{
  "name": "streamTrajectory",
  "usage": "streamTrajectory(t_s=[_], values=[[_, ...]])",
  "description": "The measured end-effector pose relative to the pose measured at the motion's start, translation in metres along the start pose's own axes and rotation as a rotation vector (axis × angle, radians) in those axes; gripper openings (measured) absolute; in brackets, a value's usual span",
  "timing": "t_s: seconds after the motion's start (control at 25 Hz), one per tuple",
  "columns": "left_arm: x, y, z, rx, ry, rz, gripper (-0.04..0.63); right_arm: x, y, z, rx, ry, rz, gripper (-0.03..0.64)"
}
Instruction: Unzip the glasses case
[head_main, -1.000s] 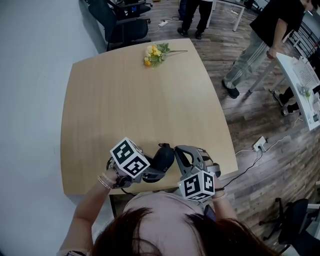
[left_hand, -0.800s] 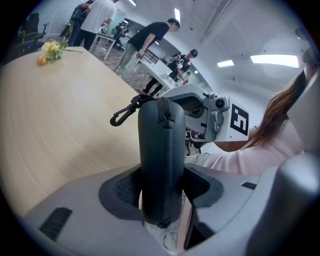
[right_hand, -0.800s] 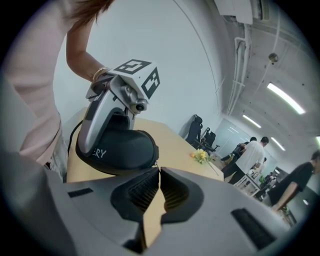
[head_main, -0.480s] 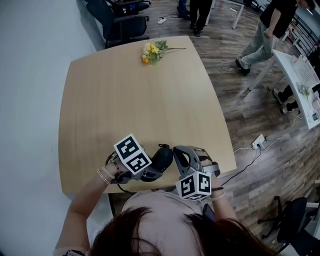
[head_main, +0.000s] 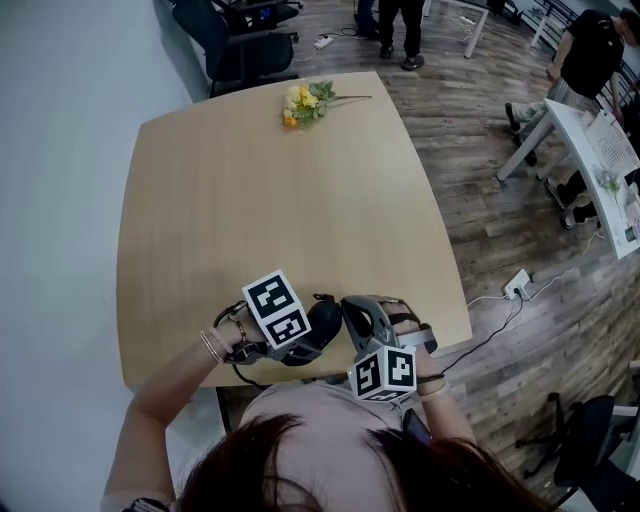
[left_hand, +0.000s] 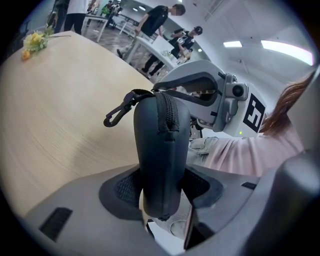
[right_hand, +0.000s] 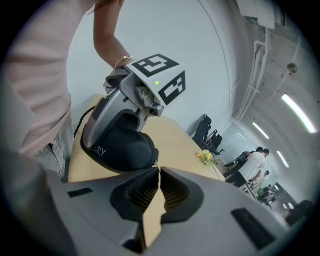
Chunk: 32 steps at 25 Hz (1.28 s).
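Observation:
A dark zipped glasses case (head_main: 324, 322) is held just above the table's near edge. My left gripper (head_main: 300, 345) is shut on its lower end; in the left gripper view the case (left_hand: 159, 145) stands upright between the pads (left_hand: 126, 187), zipper facing the camera, a black clasp (left_hand: 116, 115) hanging at its top left. My right gripper (head_main: 347, 305) comes in from the right. In the right gripper view its tips (right_hand: 159, 169) are pressed together against the case's (right_hand: 120, 150) seam, with a thin dark zipper pull (right_hand: 156, 161) running in between them.
The case is over a light wooden table (head_main: 250, 200), with a bunch of yellow flowers (head_main: 300, 103) at its far edge. A dark office chair (head_main: 235, 40) stands behind it. People move about on the wooden floor at the upper right, near a white desk (head_main: 600, 150).
My left gripper has shifted right and lower, closer to the right one, with the case still in it. The right gripper has barely moved. People in the background have walked on.

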<state>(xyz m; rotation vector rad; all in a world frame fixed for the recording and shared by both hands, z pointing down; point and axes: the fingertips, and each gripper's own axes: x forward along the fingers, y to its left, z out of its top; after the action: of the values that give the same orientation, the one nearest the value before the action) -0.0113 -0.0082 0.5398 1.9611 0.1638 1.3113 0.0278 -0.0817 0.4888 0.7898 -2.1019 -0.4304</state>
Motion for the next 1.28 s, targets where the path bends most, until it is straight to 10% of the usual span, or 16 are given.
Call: streamTrajectory(t_s=[0.6, 1.28], values=[[0.007, 0.011, 0.002, 0.042, 0.017, 0.011, 0.224, 0.005, 0.001, -0.005, 0.015, 0.025, -0.014, 0.016], [-0.035, 0.03, 0.029, 0.06, -0.46, 0.18, 0.227, -0.004, -0.037, 0.01, 0.109, -0.025, -0.148, 0.023]])
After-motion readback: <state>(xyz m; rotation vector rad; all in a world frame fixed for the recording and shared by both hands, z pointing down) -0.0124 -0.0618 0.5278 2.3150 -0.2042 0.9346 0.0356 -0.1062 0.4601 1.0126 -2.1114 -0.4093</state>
